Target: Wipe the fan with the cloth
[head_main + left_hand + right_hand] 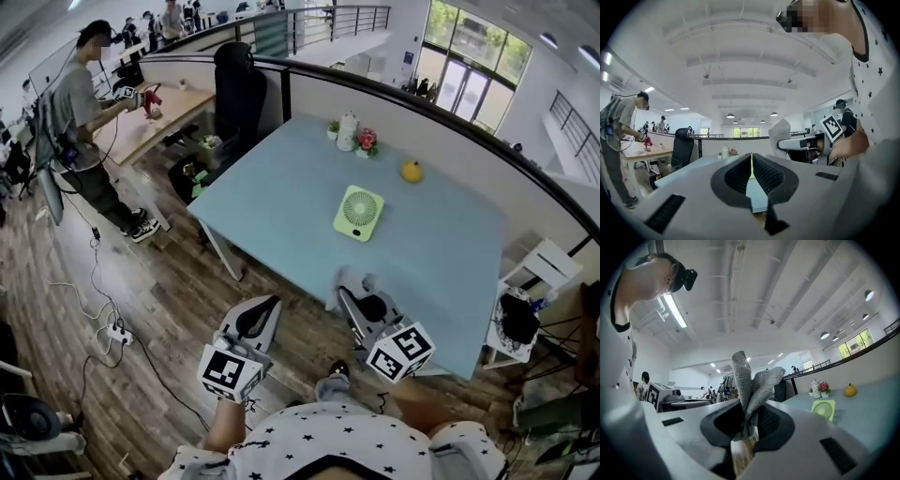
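Observation:
A small green square fan (359,213) lies flat in the middle of the light-blue table (281,206); the right gripper view shows the fan (823,409) off to the right of the jaws. My right gripper (356,298) hovers at the table's near edge, shut on a grey cloth (354,279) that sticks up in folds between its jaws (750,385). My left gripper (262,314) is off the table to the left, over the wooden floor, shut with nothing in it. In the left gripper view, the right gripper (806,142) and its cloth (780,133) are at the right.
At the table's far edge stand a white bottle (348,131), a small pot of flowers (367,142) and a yellow fruit (411,171). A black office chair (234,89) is beyond the table's left corner. A person (84,122) stands at a wooden desk far left. Cables lie on the floor (103,319).

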`<move>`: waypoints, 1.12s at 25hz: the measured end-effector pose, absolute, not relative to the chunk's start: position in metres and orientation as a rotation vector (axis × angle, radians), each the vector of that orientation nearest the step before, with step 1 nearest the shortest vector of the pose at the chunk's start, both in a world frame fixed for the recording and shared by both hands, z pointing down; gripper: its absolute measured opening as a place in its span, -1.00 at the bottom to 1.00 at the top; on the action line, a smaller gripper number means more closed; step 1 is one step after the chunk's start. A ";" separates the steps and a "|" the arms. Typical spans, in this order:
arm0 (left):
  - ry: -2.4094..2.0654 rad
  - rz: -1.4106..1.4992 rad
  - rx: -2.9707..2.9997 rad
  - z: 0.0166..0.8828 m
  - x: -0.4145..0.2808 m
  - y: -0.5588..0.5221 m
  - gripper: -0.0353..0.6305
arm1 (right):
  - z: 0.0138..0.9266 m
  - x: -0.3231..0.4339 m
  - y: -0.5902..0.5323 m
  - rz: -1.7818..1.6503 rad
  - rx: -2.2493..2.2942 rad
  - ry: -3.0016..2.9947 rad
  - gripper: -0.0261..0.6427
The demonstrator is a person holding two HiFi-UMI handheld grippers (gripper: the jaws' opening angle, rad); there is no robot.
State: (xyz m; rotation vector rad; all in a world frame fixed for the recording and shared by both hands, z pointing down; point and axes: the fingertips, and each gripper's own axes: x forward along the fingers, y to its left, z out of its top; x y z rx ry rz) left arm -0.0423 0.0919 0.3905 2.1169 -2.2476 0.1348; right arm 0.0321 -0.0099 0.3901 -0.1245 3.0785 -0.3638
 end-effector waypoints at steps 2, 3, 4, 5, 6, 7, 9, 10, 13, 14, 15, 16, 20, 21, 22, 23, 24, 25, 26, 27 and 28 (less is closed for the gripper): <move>-2.267 0.166 2.106 0.388 -0.043 0.079 -0.79 | 0.389 0.029 -0.025 -0.381 -0.112 3.071 -0.78; -2.274 0.176 2.096 0.387 -0.044 0.073 -0.79 | 0.388 0.028 -0.032 -0.386 -0.107 3.068 -0.78; -2.277 0.180 2.085 0.387 -0.044 0.066 -0.79 | 0.387 0.027 -0.039 -0.389 -0.102 3.065 -0.78; -2.275 0.181 2.078 0.387 -0.045 0.059 -0.79 | 0.386 0.027 -0.047 -0.391 -0.097 3.063 -0.78; -2.271 0.182 2.074 0.386 -0.045 0.051 -0.79 | 0.384 0.026 -0.055 -0.393 -0.094 3.062 -0.78; -2.268 0.187 2.073 0.385 -0.045 0.043 -0.79 | 0.384 0.025 -0.063 -0.396 -0.094 3.061 -0.78; -2.273 0.204 2.072 0.384 -0.048 0.030 -0.79 | 0.385 0.021 -0.079 -0.408 -0.101 3.058 -0.78; -2.278 0.212 2.071 0.384 -0.050 0.024 -0.79 | 0.386 0.019 -0.086 -0.414 -0.103 3.057 -0.78; -2.295 0.231 2.059 0.383 -0.053 0.010 -0.79 | 0.386 0.017 -0.104 -0.413 -0.091 3.048 -0.78; -2.303 0.235 2.052 0.383 -0.054 0.005 -0.79 | 0.386 0.018 -0.111 -0.410 -0.090 3.045 -0.78; -2.313 0.237 2.045 0.383 -0.055 0.000 -0.79 | 0.387 0.018 -0.117 -0.412 -0.093 3.043 -0.78; -2.322 0.238 2.040 0.383 -0.057 -0.005 -0.79 | 0.388 0.019 -0.123 -0.415 -0.095 3.042 -0.78; -2.351 0.236 2.041 0.382 -0.056 -0.025 -0.79 | 0.390 0.020 -0.141 -0.405 -0.077 3.042 -0.78; -2.352 0.232 2.044 0.382 -0.055 -0.030 -0.79 | 0.390 0.020 -0.144 -0.398 -0.074 3.043 -0.78; -2.349 0.229 2.048 0.382 -0.055 -0.034 -0.79 | 0.390 0.019 -0.148 -0.390 -0.072 3.044 -0.78; -2.343 0.227 2.051 0.384 -0.056 -0.039 -0.79 | 0.391 0.018 -0.151 -0.386 -0.075 3.048 -0.78; -2.333 0.226 2.055 0.386 -0.058 -0.043 -0.79 | 0.394 0.017 -0.155 -0.388 -0.085 3.054 -0.78; -2.321 0.227 2.059 0.388 -0.060 -0.047 -0.79 | 0.397 0.016 -0.159 -0.396 -0.100 3.062 -0.78; -2.310 0.229 2.062 0.391 -0.063 -0.051 -0.79 | 0.400 0.014 -0.163 -0.404 -0.116 3.069 -0.78; -2.299 0.229 2.066 0.394 -0.067 -0.054 -0.79 | 0.404 0.012 -0.166 -0.409 -0.135 3.075 -0.78; -2.287 0.225 2.073 0.397 -0.073 -0.059 -0.79 | 0.408 0.009 -0.170 -0.412 -0.157 3.079 -0.78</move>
